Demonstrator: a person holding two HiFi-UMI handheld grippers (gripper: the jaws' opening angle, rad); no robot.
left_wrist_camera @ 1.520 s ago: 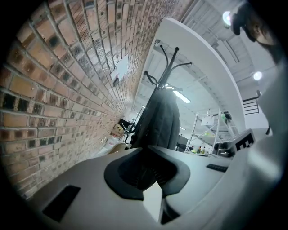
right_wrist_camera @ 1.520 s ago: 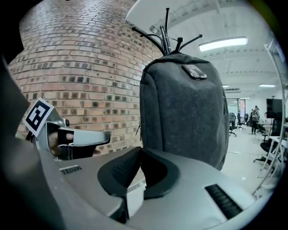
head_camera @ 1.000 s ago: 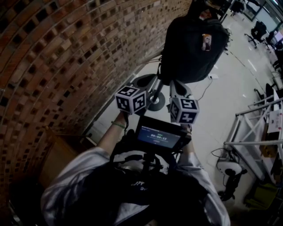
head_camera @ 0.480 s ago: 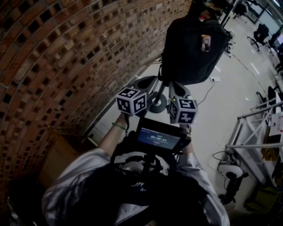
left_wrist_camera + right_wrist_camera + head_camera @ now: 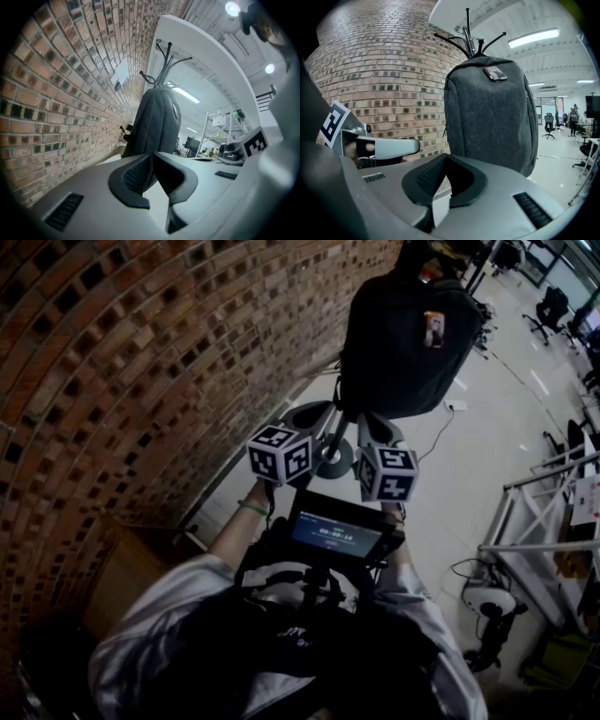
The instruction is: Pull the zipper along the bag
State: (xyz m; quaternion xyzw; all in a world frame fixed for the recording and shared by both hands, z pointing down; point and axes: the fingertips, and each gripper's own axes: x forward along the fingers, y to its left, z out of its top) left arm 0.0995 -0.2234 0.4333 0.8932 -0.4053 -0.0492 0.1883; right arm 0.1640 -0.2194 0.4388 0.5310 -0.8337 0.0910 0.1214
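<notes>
Seen from the head view, the dark grey fabric backpack [image 5: 408, 334] hangs from a black coat stand [image 5: 330, 460] beside the curved red brick wall [image 5: 122, 381]. It is off the floor, so its sides are free to work on. The left gripper [image 5: 309, 413] and right gripper [image 5: 375, 426] are held side by side just short of it, touching nothing. In the left gripper view the jaws are pressed together on nothing, with the bag edge-on ahead. In the right gripper view the jaws are likewise closed and empty, facing the bag's broad front. I'd say both are lined up for an approach. The zipper pull is too small to pick out.
</notes>
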